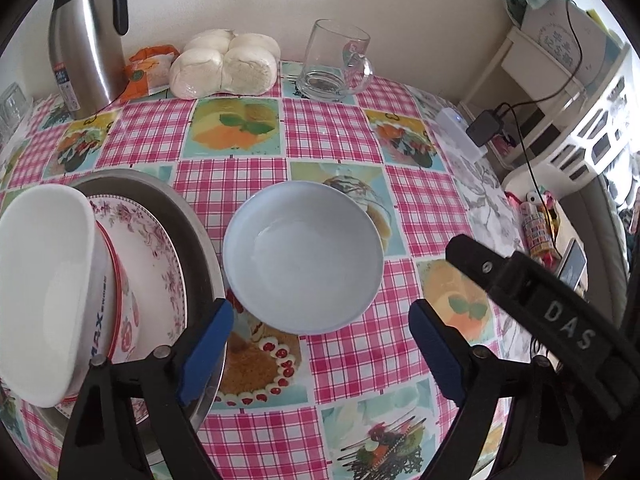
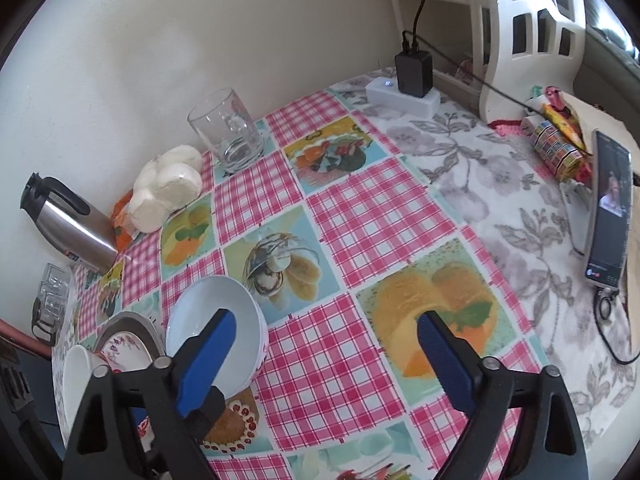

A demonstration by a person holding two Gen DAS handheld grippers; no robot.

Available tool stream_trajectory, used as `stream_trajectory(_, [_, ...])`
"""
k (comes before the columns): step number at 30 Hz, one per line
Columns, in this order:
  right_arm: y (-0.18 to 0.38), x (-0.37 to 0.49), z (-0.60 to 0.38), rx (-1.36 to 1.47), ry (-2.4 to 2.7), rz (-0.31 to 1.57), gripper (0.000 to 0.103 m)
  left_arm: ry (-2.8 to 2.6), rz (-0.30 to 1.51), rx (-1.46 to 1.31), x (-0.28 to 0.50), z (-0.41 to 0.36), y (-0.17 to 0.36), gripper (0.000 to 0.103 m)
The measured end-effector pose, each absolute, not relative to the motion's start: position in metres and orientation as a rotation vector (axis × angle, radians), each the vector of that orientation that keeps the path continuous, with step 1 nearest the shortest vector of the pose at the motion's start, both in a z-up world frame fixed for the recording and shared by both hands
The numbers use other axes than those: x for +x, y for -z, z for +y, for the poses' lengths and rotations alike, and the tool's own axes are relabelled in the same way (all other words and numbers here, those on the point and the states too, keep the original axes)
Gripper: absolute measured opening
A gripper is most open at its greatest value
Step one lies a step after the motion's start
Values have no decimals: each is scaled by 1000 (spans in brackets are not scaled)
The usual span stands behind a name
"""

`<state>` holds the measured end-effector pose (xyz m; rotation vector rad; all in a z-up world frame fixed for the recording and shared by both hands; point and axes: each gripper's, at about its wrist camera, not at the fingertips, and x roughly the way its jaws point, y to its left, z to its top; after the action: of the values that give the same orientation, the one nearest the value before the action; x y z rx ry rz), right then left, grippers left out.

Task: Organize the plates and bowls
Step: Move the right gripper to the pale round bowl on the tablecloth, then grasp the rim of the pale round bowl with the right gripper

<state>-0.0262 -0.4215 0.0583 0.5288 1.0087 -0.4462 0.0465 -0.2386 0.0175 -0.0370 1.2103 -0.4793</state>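
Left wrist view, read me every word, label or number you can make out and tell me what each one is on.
"DAS": raised letters on the black right tool body crossing the lower right.
"MAX": blue print on the side of the white bowl tipped in the metal tray; smaller letters after it are too blurred.
Thermos sticker: too small to read.
White box on the shelf: blue characters, not legible.
Glass mug print: unreadable.

— What do my tools look like from there?

— Both match. I see the left gripper [image 1: 320, 344] as two black plastic arms with blue rectangular pads and silver pivot screws.

— And the other?

— My right gripper [image 2: 326, 354] looks the same; from the left camera its black body carries embossed "DAS" lettering and one small screw.
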Motion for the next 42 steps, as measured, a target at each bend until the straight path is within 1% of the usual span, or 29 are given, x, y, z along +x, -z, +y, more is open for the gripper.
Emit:
stream_trajectory(3, [-53,-25,-424,538,446,1010,86,475,1218,-78,51,-236,-14,88])
stream_trajectory(5, [-52,-25,-425,543,446,1004,84,478,1211,-82,53,-237,-14,83])
stream_trajectory(7, [-50,-26,-427,546,452,1003,81,477,1207,-96,54,-237,-14,83])
stream_trajectory(9, [-47,-26,-430,568,458,999,80,462,1204,-105,55,-236,-14,82])
stream_trajectory(11, [-43,-26,-433,598,449,999,78,442,1198,-125,57,-233,-13,79])
stream_trajectory(16, [-36,-27,-437,622,461,1008,73,432,1201,-180,63,-227,-12,79])
stream_trajectory(18, [-34,-26,-438,624,463,1013,71,426,1198,-194,64,-226,-12,72])
stream_trajectory(19, [-33,-26,-437,623,458,1017,70,426,1197,-205,65,-225,-12,67])
stream_trajectory(25, [-25,-18,-428,617,418,1046,67,403,1180,-235,72,-220,-14,67])
stream_trajectory(34, [-14,-5,-408,588,365,1087,66,402,1184,-255,76,-219,-13,67])
stream_trajectory(38, [-6,0,-399,554,359,1118,60,404,1189,-257,77,-219,-13,67])
stream_trajectory(40, [-3,1,-396,546,360,1129,52,406,1193,-255,77,-220,-12,67])
stream_trajectory(42, [0,3,-393,540,355,1139,47,407,1199,-254,77,-220,-10,67])
